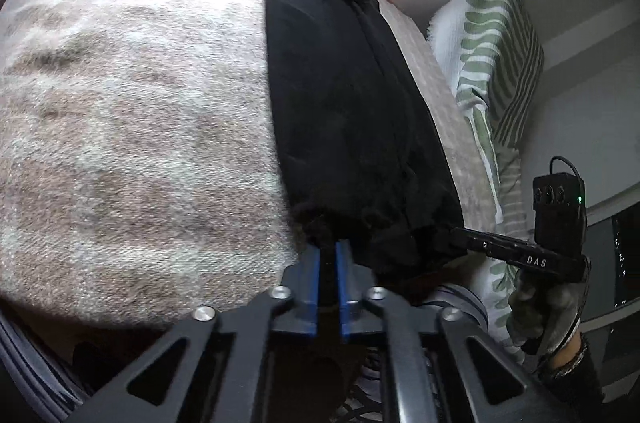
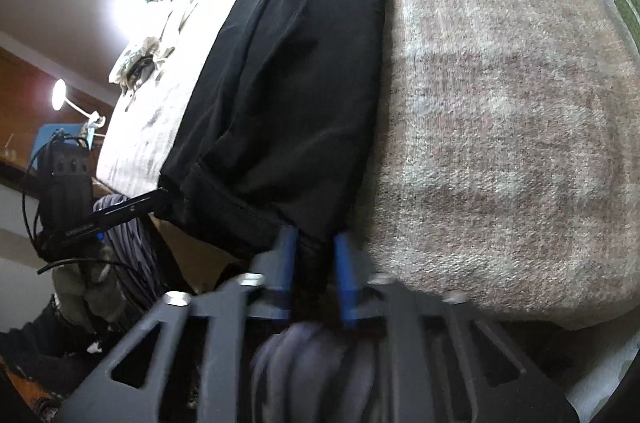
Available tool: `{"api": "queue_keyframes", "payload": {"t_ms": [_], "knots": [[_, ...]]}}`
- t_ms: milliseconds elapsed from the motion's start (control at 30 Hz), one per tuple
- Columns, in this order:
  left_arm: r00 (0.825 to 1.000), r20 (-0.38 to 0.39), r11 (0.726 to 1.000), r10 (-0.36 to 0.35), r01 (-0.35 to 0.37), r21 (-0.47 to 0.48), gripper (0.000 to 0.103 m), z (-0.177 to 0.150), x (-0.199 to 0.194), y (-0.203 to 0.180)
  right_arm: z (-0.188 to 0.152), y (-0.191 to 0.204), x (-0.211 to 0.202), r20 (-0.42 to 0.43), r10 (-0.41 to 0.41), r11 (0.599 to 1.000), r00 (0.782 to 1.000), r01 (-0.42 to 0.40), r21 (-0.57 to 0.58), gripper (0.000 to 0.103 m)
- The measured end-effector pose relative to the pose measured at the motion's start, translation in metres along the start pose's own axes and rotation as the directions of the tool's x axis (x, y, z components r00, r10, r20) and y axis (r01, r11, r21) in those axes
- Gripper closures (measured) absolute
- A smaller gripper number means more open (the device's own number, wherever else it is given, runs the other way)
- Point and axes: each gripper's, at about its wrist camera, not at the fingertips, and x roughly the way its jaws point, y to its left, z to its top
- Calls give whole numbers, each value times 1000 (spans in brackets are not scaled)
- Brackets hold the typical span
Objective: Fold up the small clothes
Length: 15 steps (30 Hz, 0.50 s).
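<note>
While both grippers hold the near end of a black garment, it lies stretched lengthwise along a bed covered by a grey-brown blanket, its far end near the bed's far side. The left gripper has its blue jaws clenched on the bunched near hem; the right gripper has cloth between its jaws, which stand a little wider, and the motion blur leaves some doubt how firmly it grips. The likeliest trouble is a slip: the dark fabric is gathered into a thick wad at each grip, so a quick lift could pull one corner free and let the fold fall crooked. Uneven hands would skew the crease, and the soft blanket may drag with the cloth. A leaf-print pillow sits beside the garment's edge and could catch it if it swings wide.
</note>
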Motion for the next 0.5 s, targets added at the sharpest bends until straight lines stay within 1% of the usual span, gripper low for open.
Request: {"api": "queue_keyframes", "payload": {"t_ms": [33, 133, 200, 267, 333, 433, 500], "knots": [[1000, 4, 1000, 3, -3, 0, 101, -1, -1, -1, -3, -7, -4, 1, 13, 1000, 1000, -13, 7, 98], [1000, 23, 1000, -3, 3, 3, 101, -3, -14, -3, -3, -15, -11, 27, 60, 997, 998, -61, 49, 99], [999, 36, 1000, -2, 2, 20, 101, -6, -24, -6, -4, -19, -21, 61, 109, 991, 992, -113, 71, 99], [999, 33, 999, 4, -5, 33, 102, -7, -23, -7, -6, -22, -27, 83, 137, 987, 987, -144, 76, 99], [999, 18, 999, 33, -34, 40, 102, -7, -17, -3, -9, -23, -25, 78, 135, 987, 988, -141, 73, 100], [999, 11, 999, 32, -32, 19, 102, -5, -11, -3, -12, -23, -12, 43, 114, 990, 993, -117, 79, 100], [999, 21, 999, 27, -28, 35, 102, -3, -17, -8, -11, -24, -13, 50, 131, 987, 990, -135, 87, 100]]}}
